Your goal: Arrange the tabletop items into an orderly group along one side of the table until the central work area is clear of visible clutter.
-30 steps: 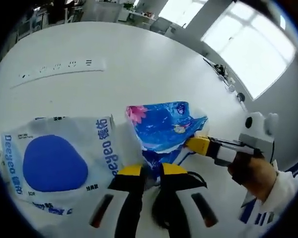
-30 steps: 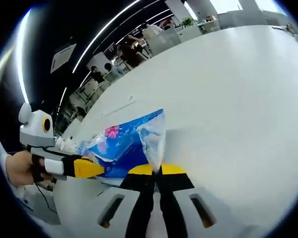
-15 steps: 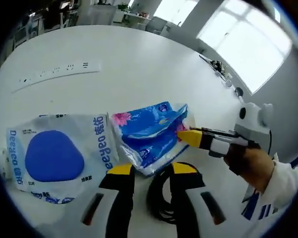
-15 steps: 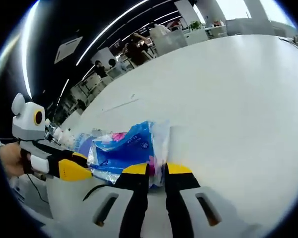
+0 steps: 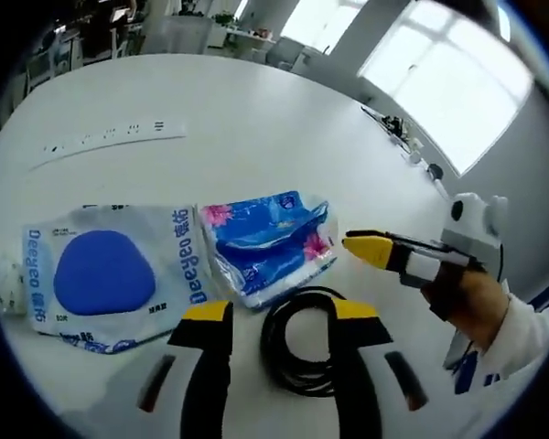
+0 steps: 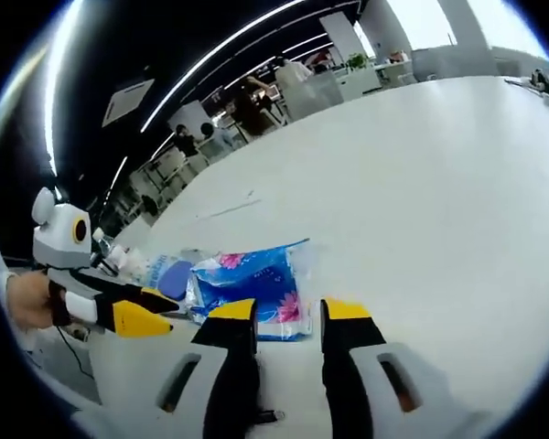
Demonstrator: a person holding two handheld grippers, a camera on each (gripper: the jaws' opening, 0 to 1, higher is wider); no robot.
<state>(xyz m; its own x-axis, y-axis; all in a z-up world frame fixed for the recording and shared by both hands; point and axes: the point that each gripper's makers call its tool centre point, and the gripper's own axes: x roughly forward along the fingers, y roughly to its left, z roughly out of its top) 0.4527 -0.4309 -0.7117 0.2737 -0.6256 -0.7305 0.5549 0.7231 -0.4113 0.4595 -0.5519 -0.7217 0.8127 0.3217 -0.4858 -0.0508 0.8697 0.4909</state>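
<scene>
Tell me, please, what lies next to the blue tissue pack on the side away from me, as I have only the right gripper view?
Observer: A white pack with a blue oval lies flat beside the blue tissue pack, their edges touching.
Operator: Is the left gripper holding anything?
Observer: No. The left gripper is open, and a black cable coil lies loose on the table between its jaws.
Operator: Is there anything farther out?
Observer: A white power strip lies apart from both packs, farther across the table.

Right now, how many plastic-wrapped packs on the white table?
2. White pack with a blue oval lies left in the left gripper view; crinkled blue floral tissue pack sits right beside it. More may be hidden off-frame.
</scene>
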